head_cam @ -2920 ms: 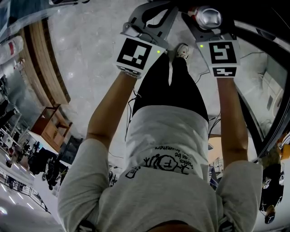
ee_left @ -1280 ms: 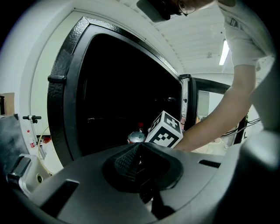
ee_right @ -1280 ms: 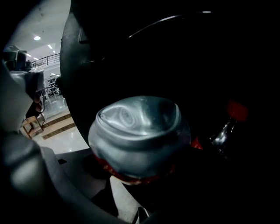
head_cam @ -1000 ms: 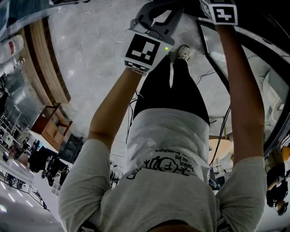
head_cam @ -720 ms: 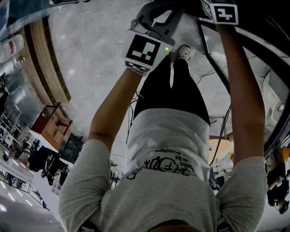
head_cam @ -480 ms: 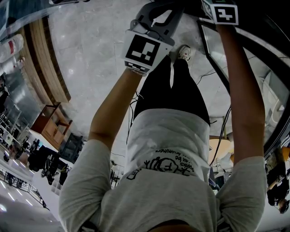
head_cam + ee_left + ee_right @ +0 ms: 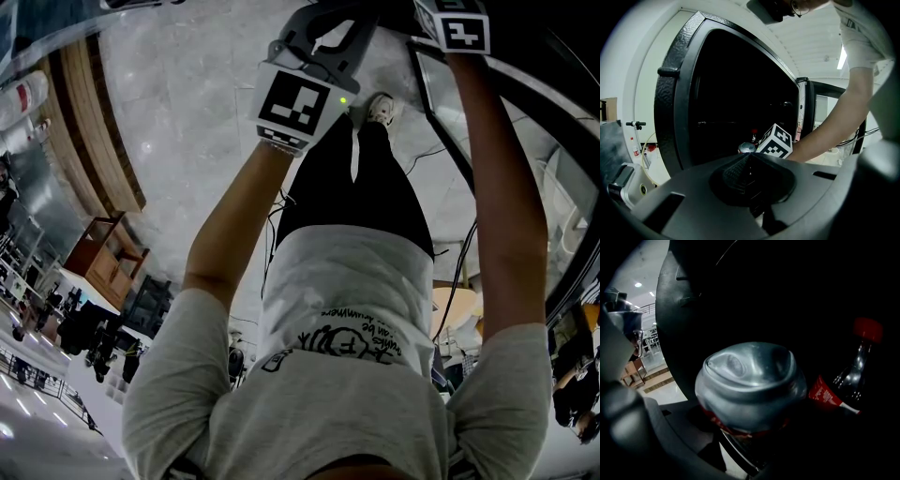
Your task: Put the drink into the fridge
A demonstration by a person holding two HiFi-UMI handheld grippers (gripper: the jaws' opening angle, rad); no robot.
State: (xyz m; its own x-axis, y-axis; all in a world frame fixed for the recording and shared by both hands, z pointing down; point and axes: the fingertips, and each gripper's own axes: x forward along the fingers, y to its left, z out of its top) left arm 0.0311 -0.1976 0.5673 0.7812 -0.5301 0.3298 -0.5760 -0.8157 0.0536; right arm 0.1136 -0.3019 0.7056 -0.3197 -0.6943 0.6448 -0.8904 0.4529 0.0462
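Reaching the right gripper (image 7: 765, 147) into the dark opening of the fridge (image 7: 670, 108), past its thick black frame. Pinching a can (image 7: 750, 385) between the jaws, with the silver top turned toward the right gripper view and a red band showing along the lower edge. Holding the can inside the fridge, just left of a dark bottle (image 7: 847, 383) with a red cap and a red label. Not showing whether the base of the can is touching a shelf, everything below it being too dark.

Hanging the left gripper (image 7: 748, 161) outside the fridge, in front of its opening, with the jaws pressed together and nothing between them. Pointing it toward the fridge interior, with the top of the can, the cap of the bottle and the marker cube of the right gripper all appearing just above the closed tips.

Standing before the fridge on a pale marble floor (image 7: 187, 112). Stretching both arms toward the fridge, the right one farther in than the left.
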